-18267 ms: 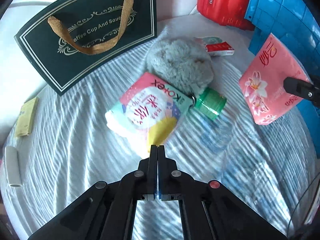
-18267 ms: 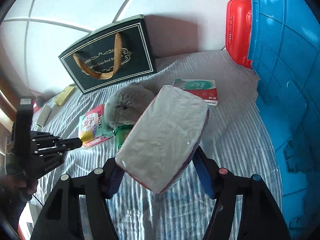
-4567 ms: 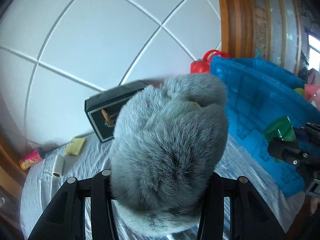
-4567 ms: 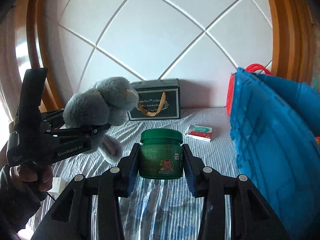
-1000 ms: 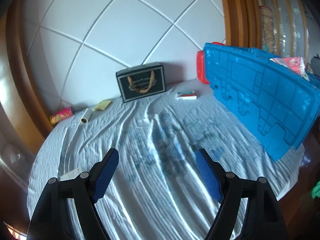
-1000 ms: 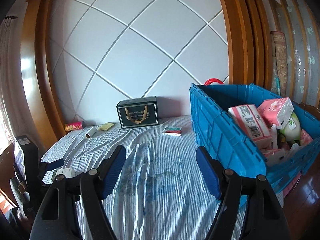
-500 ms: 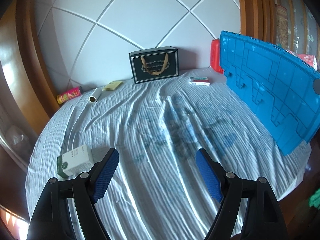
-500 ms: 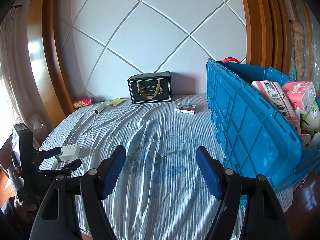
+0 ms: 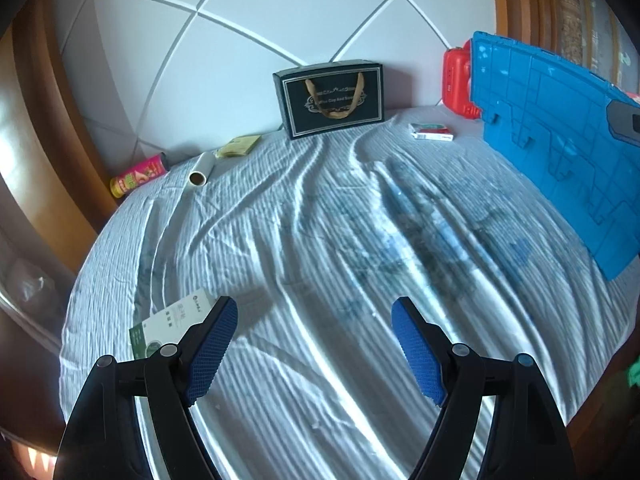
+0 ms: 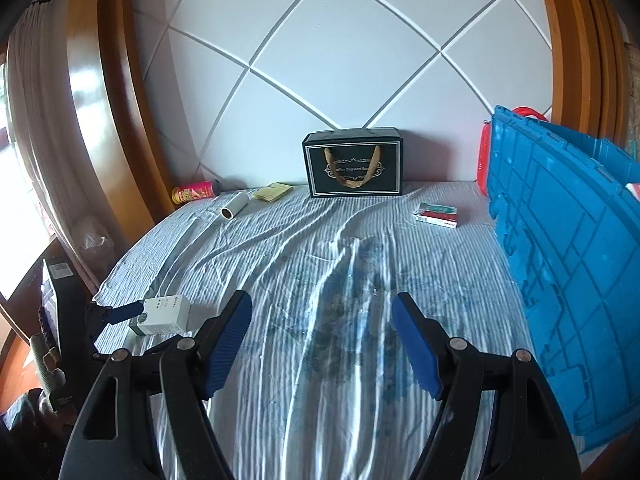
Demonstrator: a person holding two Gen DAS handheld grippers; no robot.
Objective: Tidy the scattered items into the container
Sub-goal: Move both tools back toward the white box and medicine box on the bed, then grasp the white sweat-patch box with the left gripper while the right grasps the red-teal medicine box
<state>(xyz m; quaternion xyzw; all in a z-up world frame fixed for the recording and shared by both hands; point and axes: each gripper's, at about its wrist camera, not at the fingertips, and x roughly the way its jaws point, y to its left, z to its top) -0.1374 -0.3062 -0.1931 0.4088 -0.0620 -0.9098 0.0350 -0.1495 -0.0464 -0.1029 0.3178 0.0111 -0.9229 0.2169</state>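
Note:
The blue crate (image 9: 560, 128) (image 10: 560, 260) stands tilted along the bed's right side. My left gripper (image 9: 315, 308) is open and holds nothing, low over the striped sheet. A white and green box (image 9: 176, 318) (image 10: 162, 314) lies at the near left, partly behind its left finger. My right gripper (image 10: 322, 300) is open and holds nothing over the middle of the bed. In the right wrist view, one blue finger (image 10: 120, 313) of the left gripper reaches the box's left end. A small red, white and green box (image 9: 432, 131) (image 10: 438, 214) lies near the crate.
At the headboard stand a black gift bag (image 9: 332, 96) (image 10: 354, 168) and a red case (image 9: 456, 76) behind the crate. A yellow packet (image 10: 274, 191), a white roll (image 10: 235, 205) and a pink can (image 10: 196, 191) lie at the far left. The wooden bed frame curves along the left.
Both open grippers have come lower and closer to the bed. The left one now sits right beside the white and green box. Neither has taken hold of anything.

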